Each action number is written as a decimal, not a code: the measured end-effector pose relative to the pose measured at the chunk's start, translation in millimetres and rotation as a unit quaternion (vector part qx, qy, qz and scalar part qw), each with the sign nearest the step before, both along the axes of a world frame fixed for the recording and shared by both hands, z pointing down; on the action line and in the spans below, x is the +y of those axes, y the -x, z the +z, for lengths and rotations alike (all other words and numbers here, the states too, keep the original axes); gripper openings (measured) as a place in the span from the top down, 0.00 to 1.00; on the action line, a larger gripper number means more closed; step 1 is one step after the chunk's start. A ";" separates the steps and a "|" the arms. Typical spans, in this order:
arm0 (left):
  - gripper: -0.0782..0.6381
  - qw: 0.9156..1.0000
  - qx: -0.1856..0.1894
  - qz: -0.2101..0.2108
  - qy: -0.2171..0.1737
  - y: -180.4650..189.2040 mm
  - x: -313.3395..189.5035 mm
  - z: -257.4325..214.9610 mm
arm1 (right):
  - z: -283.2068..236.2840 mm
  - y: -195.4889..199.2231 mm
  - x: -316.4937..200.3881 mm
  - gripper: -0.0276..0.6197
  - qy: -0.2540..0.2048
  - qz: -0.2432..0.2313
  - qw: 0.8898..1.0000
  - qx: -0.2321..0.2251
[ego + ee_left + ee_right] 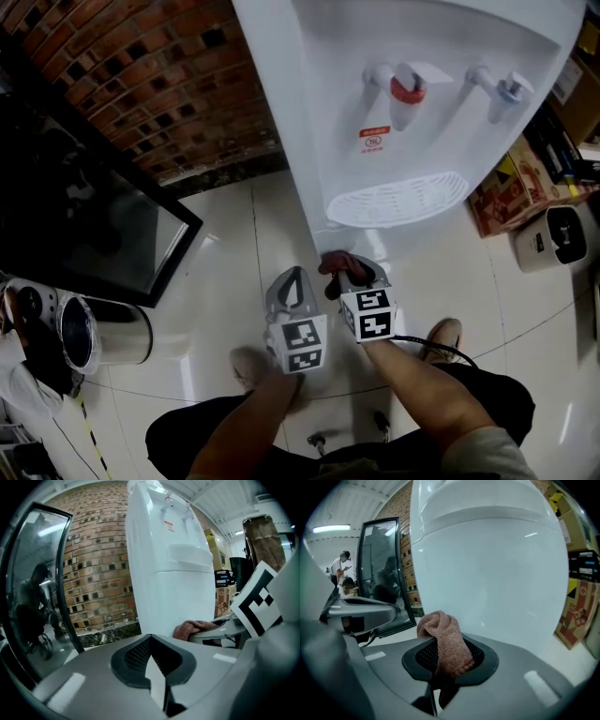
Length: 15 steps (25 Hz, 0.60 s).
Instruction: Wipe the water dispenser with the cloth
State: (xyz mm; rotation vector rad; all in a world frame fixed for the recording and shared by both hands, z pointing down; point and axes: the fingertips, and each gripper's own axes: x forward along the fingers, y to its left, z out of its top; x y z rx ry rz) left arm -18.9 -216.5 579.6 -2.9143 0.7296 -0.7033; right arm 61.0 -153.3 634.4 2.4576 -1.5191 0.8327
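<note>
Over a pale tiled floor beside a brick wall, we hold our right tool low at the water dispenser, jaws clamped on the bunched cloth so its wad faces the white front. Our left tool sits just beside it, jaws together and empty, likely kept clear of the wiping.

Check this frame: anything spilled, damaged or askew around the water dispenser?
Nothing stands out. The water dispenser stands upright with its drip tray seated, and no puddle shows on the floor tiles. The right gripper holds the cloth by the lower front panel.
</note>
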 end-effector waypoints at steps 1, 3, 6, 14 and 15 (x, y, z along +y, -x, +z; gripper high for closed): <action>0.89 1.000 0.000 0.009 0.002 -6.2 8.6 1.9 | 0.7 -9.6 10.0 0.82 -0.001 0.018 1.000 -0.002; 0.89 1.000 0.001 0.029 0.006 -20.0 28.0 5.1 | 1.9 -34.3 34.3 0.82 0.000 0.057 0.998 -0.004; 0.89 0.998 0.006 0.066 0.010 -43.9 60.6 5.8 | -0.1 -72.0 68.7 0.82 0.010 0.090 0.996 0.011; 0.89 0.989 0.031 0.143 0.030 -101.5 137.9 -3.8 | -12.6 -130.7 120.6 0.82 0.001 0.141 0.990 0.021; 0.89 0.988 0.033 0.148 0.032 -107.6 143.8 -5.0 | -11.8 -135.8 126.6 0.82 -0.004 0.153 0.988 0.016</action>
